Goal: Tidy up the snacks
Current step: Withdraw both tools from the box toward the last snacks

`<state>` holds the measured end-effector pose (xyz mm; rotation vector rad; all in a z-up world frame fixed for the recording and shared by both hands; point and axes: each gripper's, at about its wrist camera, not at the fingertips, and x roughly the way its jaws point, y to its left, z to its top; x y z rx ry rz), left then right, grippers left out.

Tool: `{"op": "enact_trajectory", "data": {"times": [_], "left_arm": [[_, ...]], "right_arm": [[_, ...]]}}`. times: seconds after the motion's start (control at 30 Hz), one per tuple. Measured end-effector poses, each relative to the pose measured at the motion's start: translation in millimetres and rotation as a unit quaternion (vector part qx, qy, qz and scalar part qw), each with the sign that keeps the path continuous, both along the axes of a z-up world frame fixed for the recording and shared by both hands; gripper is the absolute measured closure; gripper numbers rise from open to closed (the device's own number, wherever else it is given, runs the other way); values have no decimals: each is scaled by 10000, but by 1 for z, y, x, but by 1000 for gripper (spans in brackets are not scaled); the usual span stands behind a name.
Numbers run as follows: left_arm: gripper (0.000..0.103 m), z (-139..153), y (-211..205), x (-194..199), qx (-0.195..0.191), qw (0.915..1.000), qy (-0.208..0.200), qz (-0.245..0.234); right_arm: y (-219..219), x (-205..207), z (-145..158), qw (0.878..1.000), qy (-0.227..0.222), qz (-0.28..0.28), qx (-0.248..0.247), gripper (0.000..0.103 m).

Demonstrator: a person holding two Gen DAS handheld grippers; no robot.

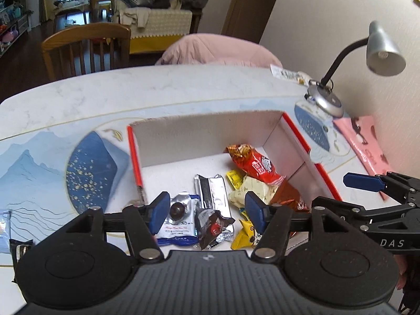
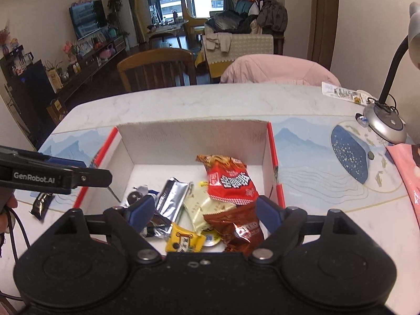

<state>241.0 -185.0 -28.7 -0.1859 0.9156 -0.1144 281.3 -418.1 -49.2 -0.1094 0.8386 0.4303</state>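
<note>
Inside box (image 2: 194, 136) — brown packet (image 2: 241, 231) reads "OREO".

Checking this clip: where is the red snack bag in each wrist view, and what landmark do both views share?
Left wrist: red snack bag lies in the box, right of centre, near its right wall.
Right wrist: red snack bag sits mid-frame, in the box's right half, on top of other packets.
Shared landmark: the silver lamp base on the table, right of the box.
</note>
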Motion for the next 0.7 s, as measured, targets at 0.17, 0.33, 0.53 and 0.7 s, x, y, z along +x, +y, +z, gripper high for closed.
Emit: {"op": "enact_trajectory", "data": {"times": [0.17,0.33,0.53,0.7], "left_arm": [[40,10,19,-15,-97,9998,-176,68],[35,18,39,-31,-39,9988,-440,200],[29,27,73,-53,-136,9968,-669,404],[27,26,105,-69,-68,9954,-691,661]], "right_arm": [[11,-9,9,9998,-139,-35,112,6],[29,-17,16,9997,-194,29,161,5],[55,-31,20,9990,-210,130,364,0],[79,-41,18,9978,-124,209,620,0]]}}
